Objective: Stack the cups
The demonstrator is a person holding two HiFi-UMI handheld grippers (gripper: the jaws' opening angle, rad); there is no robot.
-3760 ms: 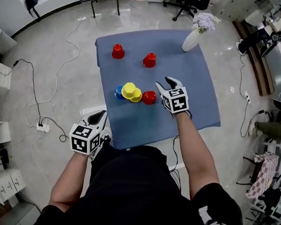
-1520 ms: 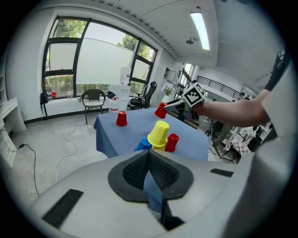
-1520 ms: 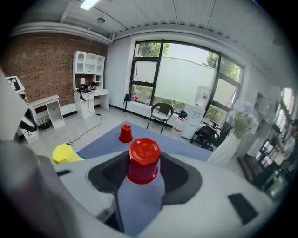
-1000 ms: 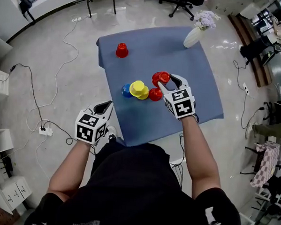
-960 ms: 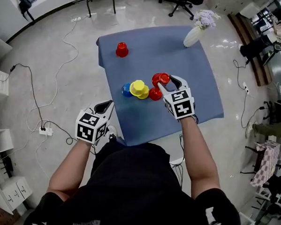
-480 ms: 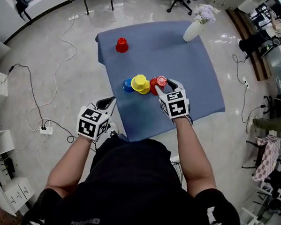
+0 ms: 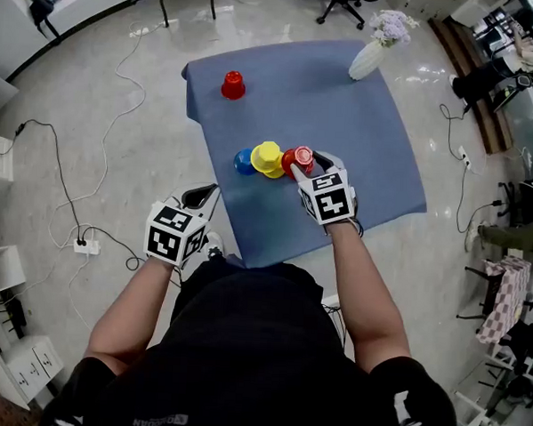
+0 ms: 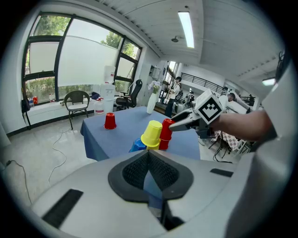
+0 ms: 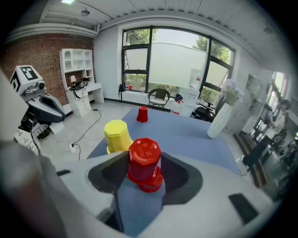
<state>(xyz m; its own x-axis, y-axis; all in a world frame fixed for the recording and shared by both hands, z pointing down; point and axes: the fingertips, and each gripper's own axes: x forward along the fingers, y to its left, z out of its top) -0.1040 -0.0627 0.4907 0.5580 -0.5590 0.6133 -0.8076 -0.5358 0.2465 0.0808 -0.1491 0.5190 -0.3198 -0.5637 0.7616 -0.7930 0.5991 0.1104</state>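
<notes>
The counter, covered in blue cloth, has broad open cloth to the right of the cups and behind them. This runs up to a white vase at the far right corner. A lone red cup stands near the far left corner, close to that edge.

The other cups cluster around the middle. A blue cup and a yellow cup stand just left of the red pair. A strip of bare cloth lies between the cluster and the near edge.

The right gripper has its fingers clenched on the top red cup. This cup is upside down, base up and rim down, with its long axis roughly upright. It sits over the lower red cup, which is also inverted.

The left gripper hangs off the near left corner above the floor. Its fingers are pressed together with nothing between them.
</notes>
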